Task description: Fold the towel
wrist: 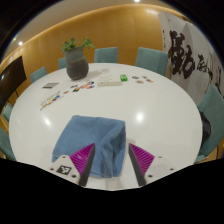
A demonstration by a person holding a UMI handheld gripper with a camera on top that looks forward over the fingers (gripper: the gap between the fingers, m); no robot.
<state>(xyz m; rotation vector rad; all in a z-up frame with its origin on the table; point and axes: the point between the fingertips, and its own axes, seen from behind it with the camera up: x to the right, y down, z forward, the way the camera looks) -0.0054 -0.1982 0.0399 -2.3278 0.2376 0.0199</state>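
Note:
A blue towel (88, 136) lies bunched on the white round table (150, 110), just ahead of my fingers. Its near part reaches down between them. My gripper (112, 165) is open, with the magenta pads (80, 156) standing wide apart at either side of the towel's near edge. There is a gap between the right pad (142, 156) and the cloth.
A dark pot with a green plant (76, 62) stands at the far side of the table. Cards and small items (75, 90) lie near it, with a green object (124, 77) to the right. Teal chairs (150, 58) ring the table. A calligraphy banner (190, 55) hangs at right.

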